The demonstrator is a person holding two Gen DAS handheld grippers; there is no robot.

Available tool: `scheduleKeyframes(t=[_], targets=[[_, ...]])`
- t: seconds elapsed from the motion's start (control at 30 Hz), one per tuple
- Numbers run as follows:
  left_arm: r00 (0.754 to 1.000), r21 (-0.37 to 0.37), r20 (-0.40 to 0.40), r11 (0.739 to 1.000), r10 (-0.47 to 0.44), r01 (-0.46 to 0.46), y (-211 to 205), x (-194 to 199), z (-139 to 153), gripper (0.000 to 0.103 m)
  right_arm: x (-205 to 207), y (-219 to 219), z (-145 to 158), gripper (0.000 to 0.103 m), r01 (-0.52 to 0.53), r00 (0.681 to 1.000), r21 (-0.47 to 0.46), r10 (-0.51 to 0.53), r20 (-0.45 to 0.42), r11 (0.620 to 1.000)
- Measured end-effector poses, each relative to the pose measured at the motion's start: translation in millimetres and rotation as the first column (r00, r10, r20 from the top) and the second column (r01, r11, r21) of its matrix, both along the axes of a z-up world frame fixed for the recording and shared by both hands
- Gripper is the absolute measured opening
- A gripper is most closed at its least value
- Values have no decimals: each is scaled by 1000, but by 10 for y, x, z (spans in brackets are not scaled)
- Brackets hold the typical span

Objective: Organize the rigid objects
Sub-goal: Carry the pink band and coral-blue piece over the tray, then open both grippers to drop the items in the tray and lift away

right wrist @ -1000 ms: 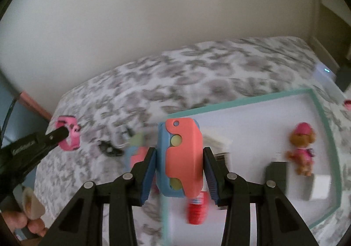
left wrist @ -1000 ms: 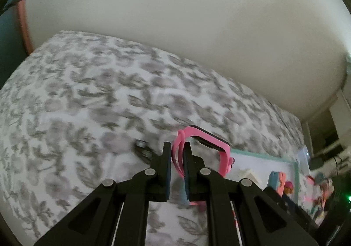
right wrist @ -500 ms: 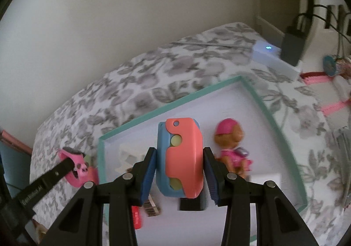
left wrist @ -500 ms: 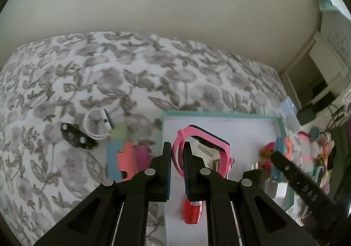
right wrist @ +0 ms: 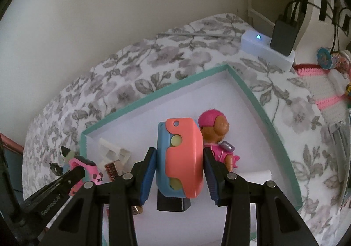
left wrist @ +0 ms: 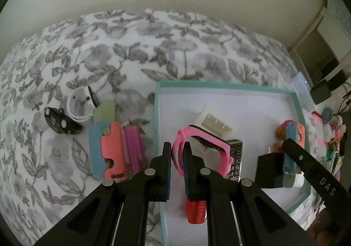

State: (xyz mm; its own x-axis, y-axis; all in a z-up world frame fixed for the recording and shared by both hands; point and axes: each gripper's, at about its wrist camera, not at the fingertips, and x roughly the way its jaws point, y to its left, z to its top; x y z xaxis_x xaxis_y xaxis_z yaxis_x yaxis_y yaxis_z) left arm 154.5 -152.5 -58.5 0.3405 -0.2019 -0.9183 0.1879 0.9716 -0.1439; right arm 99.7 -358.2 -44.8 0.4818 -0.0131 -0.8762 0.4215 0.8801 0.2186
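Observation:
My left gripper (left wrist: 177, 153) is shut on the strap of a pink watch (left wrist: 206, 147) and holds it over the left part of the teal-rimmed white tray (left wrist: 156, 114). My right gripper (right wrist: 179, 158) is shut on a blue and coral toy (right wrist: 181, 158) above the tray's right part (right wrist: 261, 109), next to a dog figure with a pink cap (right wrist: 216, 136). The right gripper with its toy also shows in the left wrist view (left wrist: 291, 147). The watch also shows in the right wrist view (right wrist: 85, 167).
In the tray lie a white block (left wrist: 214, 124), a patterned piece (left wrist: 235, 156), a black block (left wrist: 271, 169) and a red ribbed piece (left wrist: 196, 210). Left of the tray on the floral bedcover lie another blue-coral toy (left wrist: 107, 149), a magenta piece (left wrist: 135, 147), a green piece (left wrist: 104, 109), a white ring (left wrist: 79, 105) and a black toy (left wrist: 61, 124). A white device (right wrist: 267, 50) sits at the bed's far corner.
Both grippers swung over the tray with their objects still held. The left one came from the bare bedcover. The right one moved from the tray's left edge to the dog figure.

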Motion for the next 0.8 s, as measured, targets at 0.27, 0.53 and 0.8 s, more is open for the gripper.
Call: scheduleKeyframes(t=[0.27, 0.53, 0.8], targets=[[999, 17, -31, 1000, -5, 5, -27, 2, -147, 11, 6, 39, -81, 44, -16, 1000, -12, 16, -14, 1000], [999, 11, -38, 1000, -6, 6, -18, 11, -132, 11, 19, 39, -81, 45, -18, 1000, -18, 18, -22, 1000], [999, -2, -46, 1000, -1, 1, 30, 28, -61, 21, 41, 62, -61, 48, -23, 999, -40, 22, -42, 999]])
